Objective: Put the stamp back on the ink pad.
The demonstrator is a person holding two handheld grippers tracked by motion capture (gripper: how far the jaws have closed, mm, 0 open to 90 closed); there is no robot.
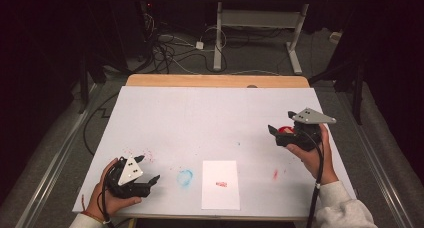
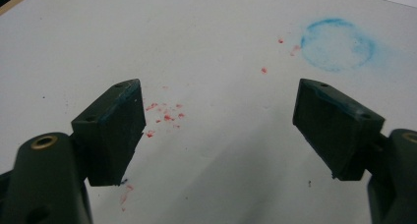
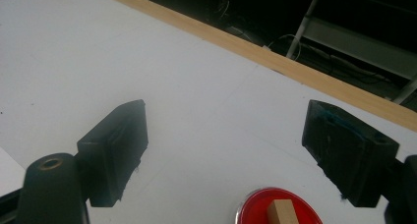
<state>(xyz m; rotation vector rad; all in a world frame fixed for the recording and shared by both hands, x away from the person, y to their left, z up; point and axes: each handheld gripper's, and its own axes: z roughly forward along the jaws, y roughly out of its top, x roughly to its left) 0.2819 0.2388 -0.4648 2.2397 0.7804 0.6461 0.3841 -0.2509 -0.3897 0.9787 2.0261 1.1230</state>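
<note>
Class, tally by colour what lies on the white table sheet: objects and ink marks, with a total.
Red ink pad: 1
Wooden stamp: 1
White paper: 1
Blue ink ring: 1
Red stamp print: 1
Total: 5

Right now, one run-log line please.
right gripper: open, above round red ink pad holding wooden stamp | left gripper: open, idle

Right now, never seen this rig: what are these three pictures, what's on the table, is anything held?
No robot: a person holds a two-jaw gripper in each hand. The high view looks down on the table; the other two views ride on the grippers, looking along their black fingers. The left gripper and right gripper are both open and hold nothing. On the white table cover lie a white paper sheet with a red stamp mark, a blue ring smudge, and a red ink pad with a wooden stamp standing in it, below the right gripper.
</note>
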